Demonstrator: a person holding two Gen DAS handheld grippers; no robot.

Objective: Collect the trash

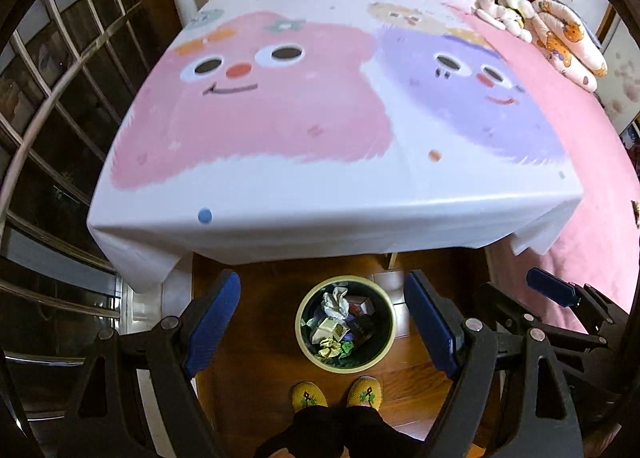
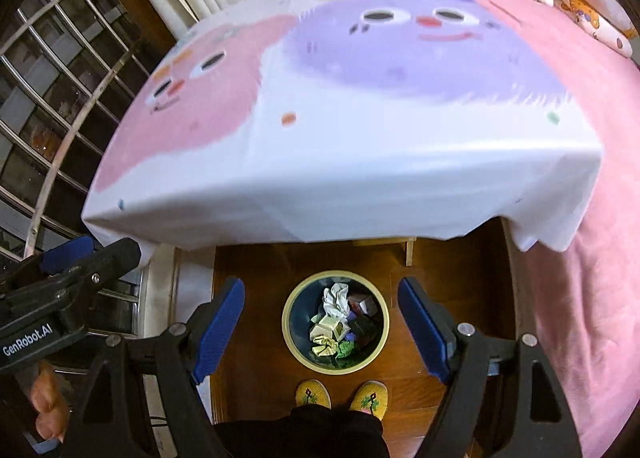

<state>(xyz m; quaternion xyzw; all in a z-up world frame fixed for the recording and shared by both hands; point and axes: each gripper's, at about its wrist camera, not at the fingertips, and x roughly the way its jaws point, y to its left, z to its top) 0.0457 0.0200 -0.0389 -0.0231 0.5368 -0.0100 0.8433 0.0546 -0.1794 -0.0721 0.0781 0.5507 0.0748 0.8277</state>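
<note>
As both wrist views look steeply down past the near edge of a covered table, entries run left to right.

Window grille (image 1: pixel 60 106): dark panes behind metal bars, off the table's left edge.
Left gripper (image 1: pixel 322 322): blue-padded fingers (image 1: pixel 212 322) stand wide apart, nothing between them; it hangs above the floor, in front of the table's near edge. In the right wrist view its body shows at the left, with a hand (image 2: pixel 48 406) under it.
Tablecloth (image 1: pixel 320 218): white, printed with a pink face on the left and a purple face on the right; it drapes over the near edge and both near corners. No loose items are visible on top.
Trash bin (image 1: pixel 386 322): round, pale rim, dark inside; stands on the wooden floor (image 1: pixel 248 358) just in front of the table's near edge, at its middle.
Trash (image 1: pixel 340 322): crumpled white paper, small cartons, yellow and green wrappers, all inside the bin.
Slippers (image 1: pixel 336 394): yellow pair, toes near the bin's near rim, dark trouser legs above.
Right gripper (image 2: pixel 320 326): blue pads spread wide, empty; bin visible between them.
Bed (image 1: pixel 600 218): pink cover, touching the table's right edge; cushions and soft toys (image 1: pixel 504 10) at its far end.
</note>
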